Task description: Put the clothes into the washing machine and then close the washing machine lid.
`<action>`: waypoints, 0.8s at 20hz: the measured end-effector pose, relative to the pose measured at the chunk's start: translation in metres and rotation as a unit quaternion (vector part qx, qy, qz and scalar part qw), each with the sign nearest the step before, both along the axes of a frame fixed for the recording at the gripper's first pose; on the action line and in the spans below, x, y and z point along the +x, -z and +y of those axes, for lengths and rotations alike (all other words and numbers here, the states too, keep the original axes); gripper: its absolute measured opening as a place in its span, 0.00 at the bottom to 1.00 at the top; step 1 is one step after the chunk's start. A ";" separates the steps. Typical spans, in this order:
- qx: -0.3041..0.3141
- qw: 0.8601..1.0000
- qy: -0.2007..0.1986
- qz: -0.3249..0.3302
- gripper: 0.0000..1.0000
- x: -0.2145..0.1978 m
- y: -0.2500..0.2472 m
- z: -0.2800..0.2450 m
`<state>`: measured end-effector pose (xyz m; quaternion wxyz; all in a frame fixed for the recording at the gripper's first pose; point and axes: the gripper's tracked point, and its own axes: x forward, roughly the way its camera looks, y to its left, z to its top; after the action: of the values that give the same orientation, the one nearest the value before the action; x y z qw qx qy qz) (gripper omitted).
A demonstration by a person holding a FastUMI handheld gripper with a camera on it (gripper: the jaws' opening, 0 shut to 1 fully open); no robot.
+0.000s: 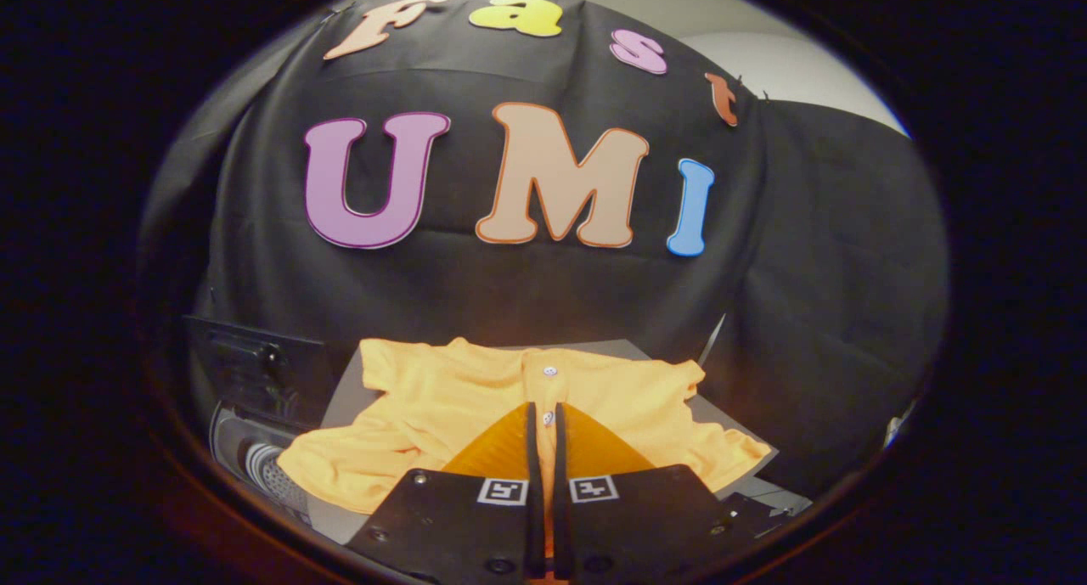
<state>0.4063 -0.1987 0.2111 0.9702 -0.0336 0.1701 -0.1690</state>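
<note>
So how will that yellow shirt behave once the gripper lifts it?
Probably floppy: the yellow shirt lies rumpled and folded on the grey surface, so it should sag and trail. It looks thin, likely light. The gripper has its fingers nearly together at the button strip, so a pinched fold may slip free.

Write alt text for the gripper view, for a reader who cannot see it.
The gripper, its two fingers nearly together, pinches the buttoned front of an orange shirt lying spread on a grey surface. To the shirt's left sits a dark washing machine with a perforated drum showing below it, and black cloth hangs behind.
</note>
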 end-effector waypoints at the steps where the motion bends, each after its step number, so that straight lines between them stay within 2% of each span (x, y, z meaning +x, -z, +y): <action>1: -0.005 1.000 -0.002 0.004 0.04 0.001 -0.004 0.000; 3: 0.001 1.000 0.001 0.012 0.04 0.000 0.000 0.001; 5: -0.003 1.000 0.009 -0.012 0.04 0.001 -0.008 -0.003; 16: -0.006 0.998 -0.044 -0.036 0.02 0.021 -0.068 0.055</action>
<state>0.4274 -0.1438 0.2791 0.9821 -0.0405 0.1321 -0.1280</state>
